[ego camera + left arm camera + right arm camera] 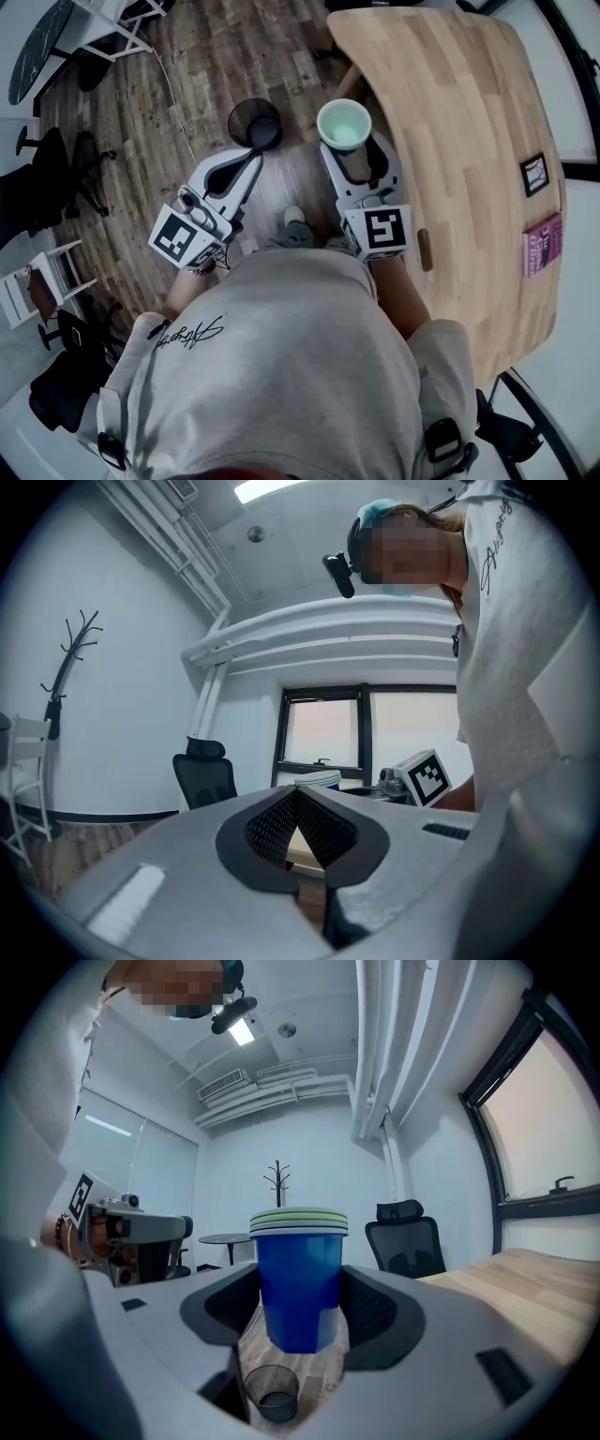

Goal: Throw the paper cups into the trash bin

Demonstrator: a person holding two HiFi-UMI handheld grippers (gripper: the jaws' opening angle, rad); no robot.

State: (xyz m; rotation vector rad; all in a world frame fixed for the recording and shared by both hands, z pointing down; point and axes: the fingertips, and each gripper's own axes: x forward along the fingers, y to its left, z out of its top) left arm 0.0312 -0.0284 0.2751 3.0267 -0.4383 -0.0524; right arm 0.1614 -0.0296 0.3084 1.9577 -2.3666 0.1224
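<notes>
Grips a nested stack of blue paper cups (300,1274) upright in the right gripper (300,1309), jaws pressed against the stack's sides, with the dark trash bin (255,122) on the wooden floor well below it and a little to its left. Holds the left gripper (298,808) closed on nothing, jaw tips meeting, just short of the bin's rim in the head view. Stands with the wooden bench (450,112) just to the right of the right gripper.

An office: swivel chair (405,1239), coat stand (67,663), desk (459,122).
</notes>
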